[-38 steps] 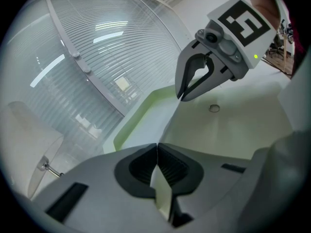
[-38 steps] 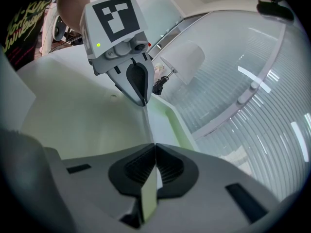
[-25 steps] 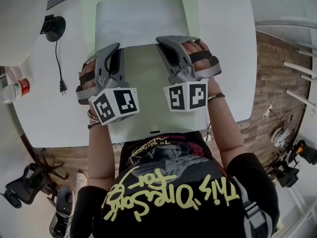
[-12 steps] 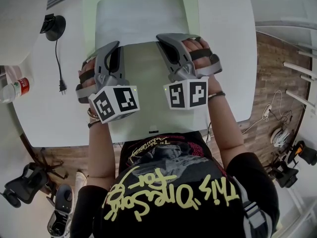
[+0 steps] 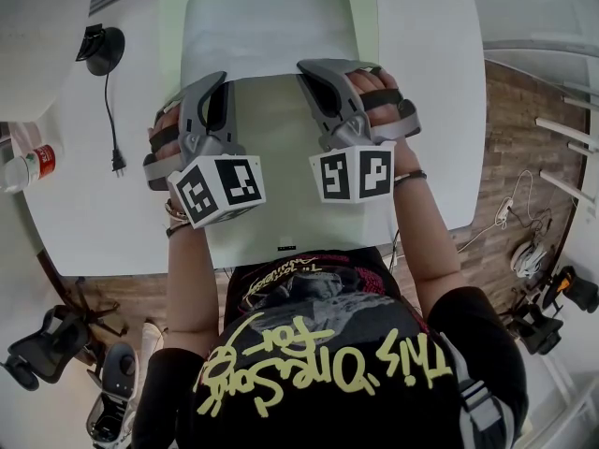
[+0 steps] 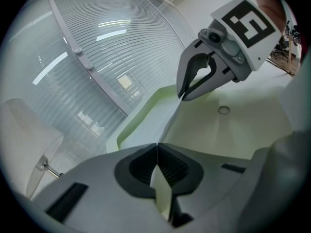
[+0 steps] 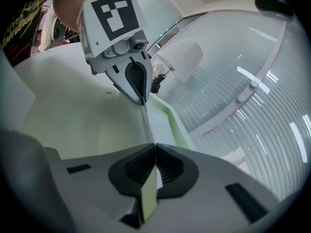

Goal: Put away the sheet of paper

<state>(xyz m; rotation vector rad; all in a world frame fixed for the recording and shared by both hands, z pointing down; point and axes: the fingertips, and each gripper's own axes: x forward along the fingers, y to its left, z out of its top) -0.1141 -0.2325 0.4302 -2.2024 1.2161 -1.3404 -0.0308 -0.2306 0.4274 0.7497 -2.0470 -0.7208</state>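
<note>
A pale grey sheet of paper (image 5: 267, 31) lies over a light green folder (image 5: 281, 195) on the white table (image 5: 84, 213). Its near edge is raised off the folder, stretched between my two grippers. My left gripper (image 5: 217, 79) is shut on that edge at the left, and my right gripper (image 5: 305, 67) is shut on it at the right. In the left gripper view the jaws (image 6: 156, 147) pinch the paper (image 6: 151, 125), with the right gripper (image 6: 182, 97) ahead. In the right gripper view the jaws (image 7: 154, 147) clamp the paper (image 7: 158, 126), with the left gripper (image 7: 141, 101) beyond.
A black lamp base (image 5: 101, 52) with a cable and plug sits at the table's back left. A bottle with a red label (image 5: 28, 168) stands at the left edge. A white rounded seat (image 5: 37, 36) is beside them. Chairs stand on the wood floor (image 5: 510, 157).
</note>
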